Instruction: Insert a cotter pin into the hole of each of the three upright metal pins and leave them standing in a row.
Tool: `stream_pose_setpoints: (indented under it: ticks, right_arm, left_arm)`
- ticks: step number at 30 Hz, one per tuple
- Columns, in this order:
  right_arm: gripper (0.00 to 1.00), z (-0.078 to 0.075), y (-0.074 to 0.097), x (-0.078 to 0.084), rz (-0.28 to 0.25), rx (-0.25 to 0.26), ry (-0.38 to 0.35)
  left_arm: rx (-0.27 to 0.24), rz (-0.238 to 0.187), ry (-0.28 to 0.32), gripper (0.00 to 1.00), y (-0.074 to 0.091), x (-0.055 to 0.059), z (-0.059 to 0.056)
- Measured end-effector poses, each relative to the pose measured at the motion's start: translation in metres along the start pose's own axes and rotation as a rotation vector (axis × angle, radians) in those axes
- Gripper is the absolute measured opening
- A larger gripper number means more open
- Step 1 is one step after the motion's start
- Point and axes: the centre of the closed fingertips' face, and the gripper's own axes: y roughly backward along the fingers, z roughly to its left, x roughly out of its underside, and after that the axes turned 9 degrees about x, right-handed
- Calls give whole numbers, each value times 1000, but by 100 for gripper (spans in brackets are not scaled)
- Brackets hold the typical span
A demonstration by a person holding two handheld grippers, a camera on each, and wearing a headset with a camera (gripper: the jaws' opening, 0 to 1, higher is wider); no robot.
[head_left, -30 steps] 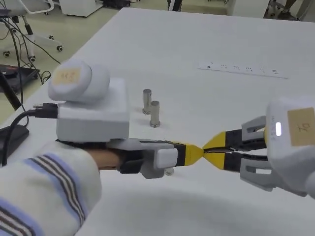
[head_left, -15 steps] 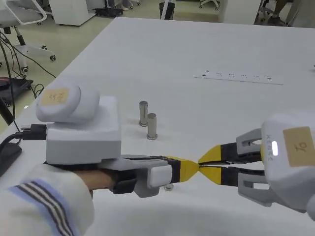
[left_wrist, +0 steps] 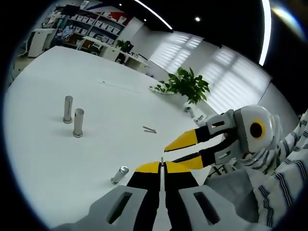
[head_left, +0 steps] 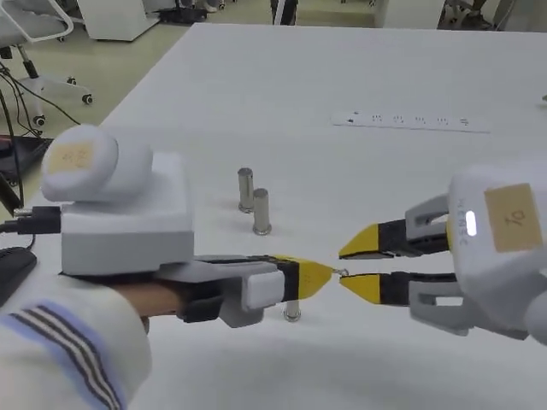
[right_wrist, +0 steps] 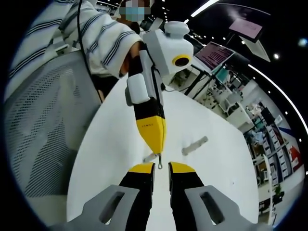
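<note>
the left gripper (left_wrist: 162, 169) is closed tight on a thin cotter pin (right_wrist: 159, 164), whose looped end pokes out past its yellow tips near the middle of the head view. the right gripper (head_left: 344, 266) faces it from the right of the frame, its jaws parted and holding nothing, with the pin's free end just between their tips. two metal pins (head_left: 246, 190) (head_left: 261, 211) stand upright close together on the white surface (head_left: 359, 68), above the left gripper in the head view. a third metal pin (left_wrist: 120, 174) seems to lie on its side, low in the left gripper view. spare cotter pins (left_wrist: 149, 129) rest further right on the surface.
</note>
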Motion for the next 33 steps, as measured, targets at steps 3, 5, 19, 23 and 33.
stream_pose_setpoints:
  ticks: [3, 5, 19, 23, 33]
  right_arm:
    - [13, 4, 2, -2, -22, -34, -85]
    - [15, 5, 3, -2, -35, -56, -135]
    - [19, 16, 9, -2, -64, -208, -322]
    - [19, 20, 8, -5, -68, -228, -340]
    - [17, 20, 5, -13, -87, -253, -353]
  left_arm:
    - [4, 14, -71, 0, 4, 0, -2]
    - [8, 22, -118, 0, 6, -1, -4]
    - [59, 120, -475, 0, 11, 3, -15]
    - [81, 126, -524, 0, 11, 3, -19]
    - [133, 117, -661, 0, 14, 3, -30]
